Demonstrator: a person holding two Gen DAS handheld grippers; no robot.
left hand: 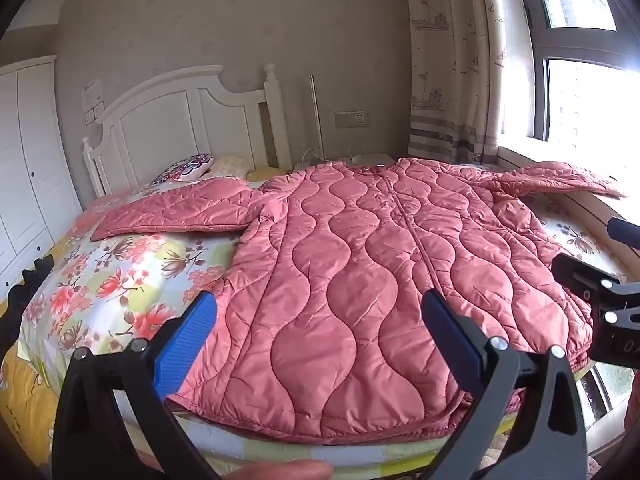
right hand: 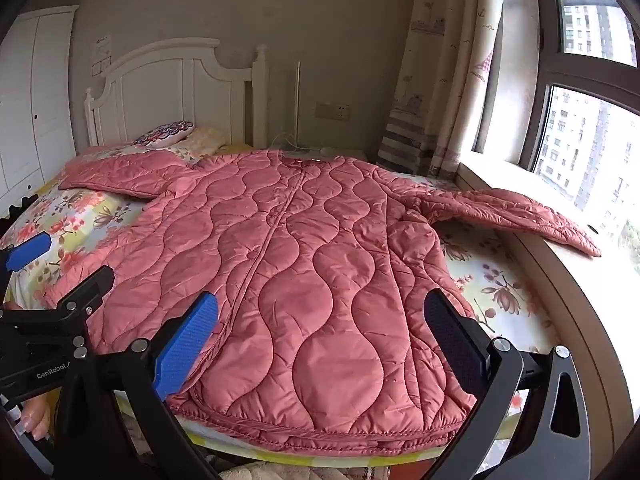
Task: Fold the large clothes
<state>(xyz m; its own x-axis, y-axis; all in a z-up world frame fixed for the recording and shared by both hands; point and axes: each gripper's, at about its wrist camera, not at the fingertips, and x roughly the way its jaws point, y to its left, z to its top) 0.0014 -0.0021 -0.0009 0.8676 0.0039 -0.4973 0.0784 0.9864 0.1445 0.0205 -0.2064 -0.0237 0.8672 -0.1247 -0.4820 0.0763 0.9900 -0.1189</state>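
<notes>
Quilted pink jacket (left hand: pixel 352 280) lies flat, front up, on the floral bedspread (left hand: pixel 120 272), hem at the near edge. Left gripper (left hand: pixel 320 336) and right gripper (right hand: pixel 324 336) hover above the hem, fingers spread, holding nothing. Sleeves spread left and right. Far: white headboard (left hand: pixel 172 120), window (right hand: pixel 580 128).
</notes>
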